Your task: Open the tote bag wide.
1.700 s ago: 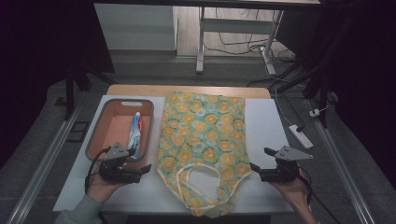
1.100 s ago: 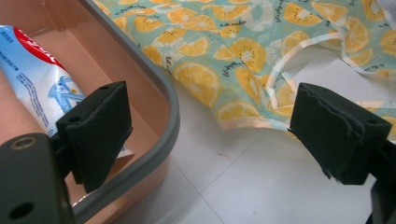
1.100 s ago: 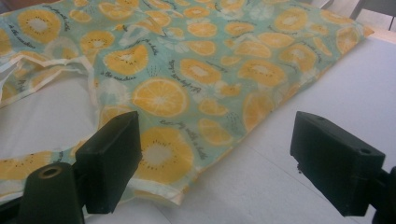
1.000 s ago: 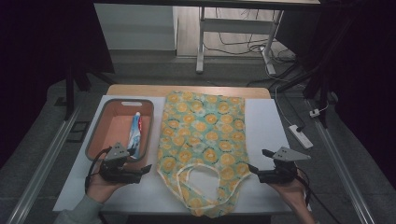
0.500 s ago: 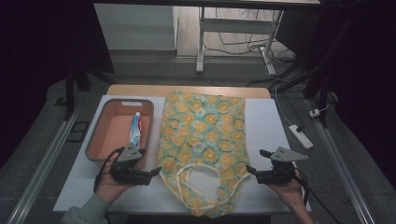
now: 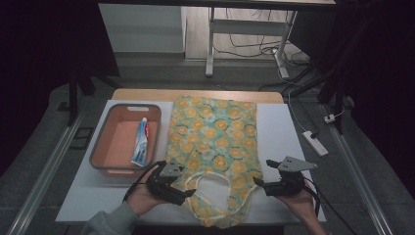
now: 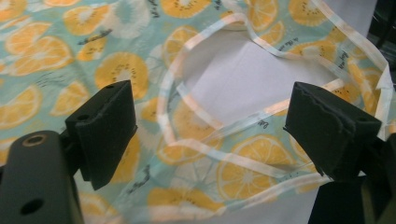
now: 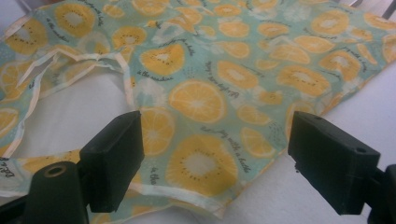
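Comparing with earlier frames: left gripper had shifted rightward from beside tray onto near-left edge of fruit-print cloth, jaws apart over its strap loop. Right gripper barely moved, jaws apart at cloth's near-right edge. Cloth lay flat mid-bench.

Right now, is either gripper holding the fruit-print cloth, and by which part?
Nothing is held. Both the left gripper and right gripper have open jaws over the fruit-print cloth.
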Demonstrator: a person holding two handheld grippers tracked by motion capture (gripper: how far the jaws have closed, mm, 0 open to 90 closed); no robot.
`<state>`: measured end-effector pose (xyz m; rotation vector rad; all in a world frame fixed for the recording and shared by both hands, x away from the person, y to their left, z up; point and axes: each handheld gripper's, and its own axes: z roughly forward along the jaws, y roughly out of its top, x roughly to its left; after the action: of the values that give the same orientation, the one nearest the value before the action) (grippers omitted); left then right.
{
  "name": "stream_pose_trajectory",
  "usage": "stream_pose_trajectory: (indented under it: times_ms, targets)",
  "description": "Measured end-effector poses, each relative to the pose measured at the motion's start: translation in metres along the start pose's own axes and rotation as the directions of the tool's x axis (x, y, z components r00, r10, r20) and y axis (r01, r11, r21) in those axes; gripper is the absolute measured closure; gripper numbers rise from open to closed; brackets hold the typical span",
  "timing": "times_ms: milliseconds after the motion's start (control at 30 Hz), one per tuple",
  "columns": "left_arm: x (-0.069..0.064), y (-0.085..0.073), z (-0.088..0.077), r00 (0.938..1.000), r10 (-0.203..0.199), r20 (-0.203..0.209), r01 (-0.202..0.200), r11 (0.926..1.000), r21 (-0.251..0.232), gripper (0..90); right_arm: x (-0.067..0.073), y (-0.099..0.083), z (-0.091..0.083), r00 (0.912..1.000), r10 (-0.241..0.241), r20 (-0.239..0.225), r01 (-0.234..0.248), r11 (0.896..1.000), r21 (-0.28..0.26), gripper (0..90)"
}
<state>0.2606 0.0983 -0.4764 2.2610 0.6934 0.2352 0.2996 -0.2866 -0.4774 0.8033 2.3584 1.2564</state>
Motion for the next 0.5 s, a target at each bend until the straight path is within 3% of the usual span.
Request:
stream_pose_trajectory:
  times_ms: [200, 300, 400, 500]
  targets:
    - [0.01, 0.006, 0.008, 0.9997, -0.023, -0.006, 0.023, 0.9996, 0.015, 17.3, 0.006, 0.007, 0.01, 0.9988, -0.015, -0.046, 0.016, 1.0, 0.024, 20.6]
    - [0.015, 0.01, 0.013, 0.9994, -0.033, -0.007, 0.033, 0.9992, 0.022, 17.4, 0.014, 0.017, 0.022, 0.9947, -0.048, -0.091, 0.053, 0.997, 0.054, 21.4]
    - [0.017, 0.014, 0.016, 0.9993, -0.036, -0.001, 0.036, 0.9991, 0.022, 17.6, 0.025, 0.026, 0.038, 0.9861, -0.087, -0.142, 0.102, 0.99, 0.101, 22.7]
    - [0.02, 0.017, 0.018, 0.9991, -0.041, -0.008, 0.041, 0.9989, 0.022, 17.6, 0.036, 0.035, 0.062, 0.9746, -0.139, -0.176, 0.167, 0.974, 0.155, 24.0]
